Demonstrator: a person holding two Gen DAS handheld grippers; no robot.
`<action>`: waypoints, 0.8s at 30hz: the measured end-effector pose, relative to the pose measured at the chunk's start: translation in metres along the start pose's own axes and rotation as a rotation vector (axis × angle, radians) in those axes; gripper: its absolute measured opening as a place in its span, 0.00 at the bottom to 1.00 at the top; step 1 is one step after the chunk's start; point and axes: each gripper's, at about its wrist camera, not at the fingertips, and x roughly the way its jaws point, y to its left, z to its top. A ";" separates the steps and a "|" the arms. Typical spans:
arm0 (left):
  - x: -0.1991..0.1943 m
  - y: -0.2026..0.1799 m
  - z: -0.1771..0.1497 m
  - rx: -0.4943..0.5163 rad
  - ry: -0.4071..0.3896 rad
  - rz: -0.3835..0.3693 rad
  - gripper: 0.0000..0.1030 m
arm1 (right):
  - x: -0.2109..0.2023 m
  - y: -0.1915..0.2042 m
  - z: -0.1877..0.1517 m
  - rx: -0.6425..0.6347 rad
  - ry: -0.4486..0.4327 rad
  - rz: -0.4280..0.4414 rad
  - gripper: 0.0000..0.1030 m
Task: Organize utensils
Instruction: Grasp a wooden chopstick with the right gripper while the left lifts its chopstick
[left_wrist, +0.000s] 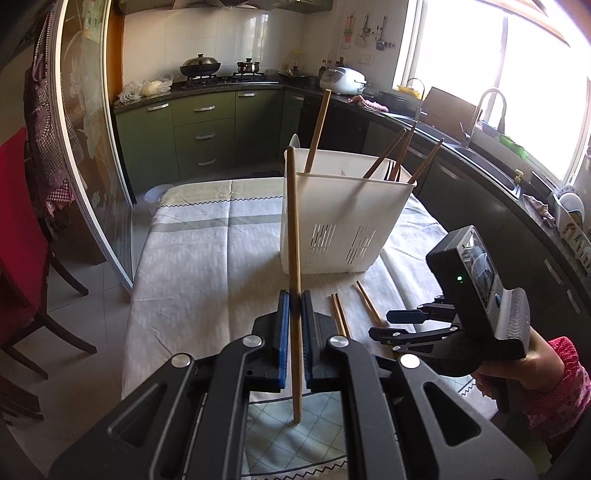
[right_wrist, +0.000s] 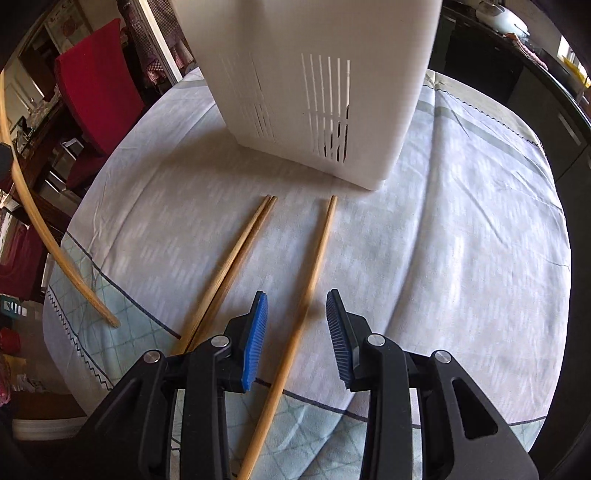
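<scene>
My left gripper (left_wrist: 294, 295) is shut on a wooden chopstick (left_wrist: 294, 236), held upright above the clothed table in front of the white utensil holder (left_wrist: 340, 221). Several chopsticks (left_wrist: 380, 158) stand in the holder. My right gripper (right_wrist: 297, 299) hangs low over the table with its jaws apart. A single chopstick (right_wrist: 314, 266) lies on the cloth in the gap, untouched by the pads. A pair of chopsticks (right_wrist: 240, 251) lies just to its left. The chopstick held by the left gripper (right_wrist: 40, 225) shows at the left edge of the right wrist view. The right gripper (left_wrist: 397, 326) also appears in the left wrist view.
The table (left_wrist: 207, 251) carries a pale cloth with green bands. A red chair (left_wrist: 18, 236) stands left of it. Dark green kitchen cabinets (left_wrist: 207, 133) and a counter with a sink (left_wrist: 480, 147) run behind and to the right. A person's hand in a pink sleeve (left_wrist: 554, 380) holds the right gripper.
</scene>
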 end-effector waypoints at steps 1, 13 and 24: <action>-0.004 0.000 0.000 0.001 -0.003 -0.001 0.06 | 0.001 0.002 0.002 -0.006 -0.003 -0.017 0.34; -0.011 -0.001 -0.005 0.013 -0.019 -0.011 0.06 | 0.007 0.010 0.014 -0.009 -0.013 -0.052 0.07; -0.013 -0.001 -0.003 0.021 -0.024 -0.010 0.06 | -0.085 0.001 -0.001 0.021 -0.218 0.023 0.07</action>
